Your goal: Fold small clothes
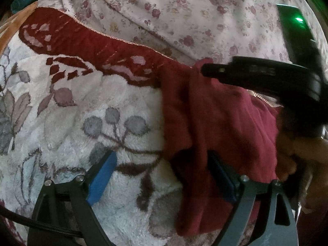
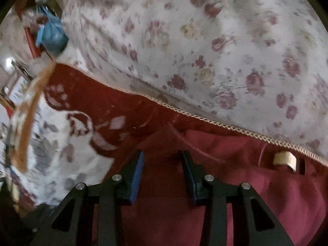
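Observation:
A dark red garment (image 1: 221,123) lies on a fleecy white blanket (image 1: 82,106) with grey flowers and a red border. My left gripper (image 1: 162,168) is open; its right finger (image 1: 221,176) rests against a fold of the garment, its left finger (image 1: 102,178) over bare blanket. The right gripper's black body (image 1: 266,78) shows at the right above the garment. In the right wrist view my right gripper (image 2: 162,164) is open just above the garment (image 2: 235,164), which carries a cream label (image 2: 284,158).
A floral-print sheet (image 1: 194,10) lies beyond the blanket's stitched edge (image 2: 205,119). A blue object (image 2: 51,34) and blurred clutter sit at the far left. A hand (image 1: 291,149) holds the right gripper.

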Demonstrator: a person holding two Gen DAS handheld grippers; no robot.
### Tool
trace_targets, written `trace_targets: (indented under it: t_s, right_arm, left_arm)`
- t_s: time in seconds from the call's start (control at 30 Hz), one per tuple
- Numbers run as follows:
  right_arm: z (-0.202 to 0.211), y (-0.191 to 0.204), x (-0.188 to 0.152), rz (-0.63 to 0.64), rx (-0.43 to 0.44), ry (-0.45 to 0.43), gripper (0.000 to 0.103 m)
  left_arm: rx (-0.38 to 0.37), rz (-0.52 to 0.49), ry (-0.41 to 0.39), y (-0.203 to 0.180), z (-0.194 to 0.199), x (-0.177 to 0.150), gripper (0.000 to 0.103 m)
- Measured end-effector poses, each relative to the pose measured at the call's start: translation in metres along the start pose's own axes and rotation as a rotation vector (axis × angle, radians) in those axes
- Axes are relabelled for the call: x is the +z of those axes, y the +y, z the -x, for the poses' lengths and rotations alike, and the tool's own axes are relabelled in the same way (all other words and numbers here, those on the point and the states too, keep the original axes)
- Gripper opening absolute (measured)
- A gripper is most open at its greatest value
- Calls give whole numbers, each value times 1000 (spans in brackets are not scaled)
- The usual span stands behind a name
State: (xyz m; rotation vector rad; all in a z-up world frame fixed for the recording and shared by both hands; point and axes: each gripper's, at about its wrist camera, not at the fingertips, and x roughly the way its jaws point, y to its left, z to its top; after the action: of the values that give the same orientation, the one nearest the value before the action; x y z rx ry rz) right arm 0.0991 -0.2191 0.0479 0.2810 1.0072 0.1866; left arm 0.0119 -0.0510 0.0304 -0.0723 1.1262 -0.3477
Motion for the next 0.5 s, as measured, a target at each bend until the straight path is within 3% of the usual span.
trace_targets:
  t_s: [0.17,0.33,0.5]
  right_arm:
    - [-4,20,-2,2,66,47,70]
    - [-38,52,-3,111,-2,145,87]
    - [-52,59,-4,150,-70,144,88]
  left_arm:
    - [-4,19,-1,5,4,-3,90]
    - [-7,42,-4,10,4,-4,94]
    - [6,37,-2,10,3,-5,95]
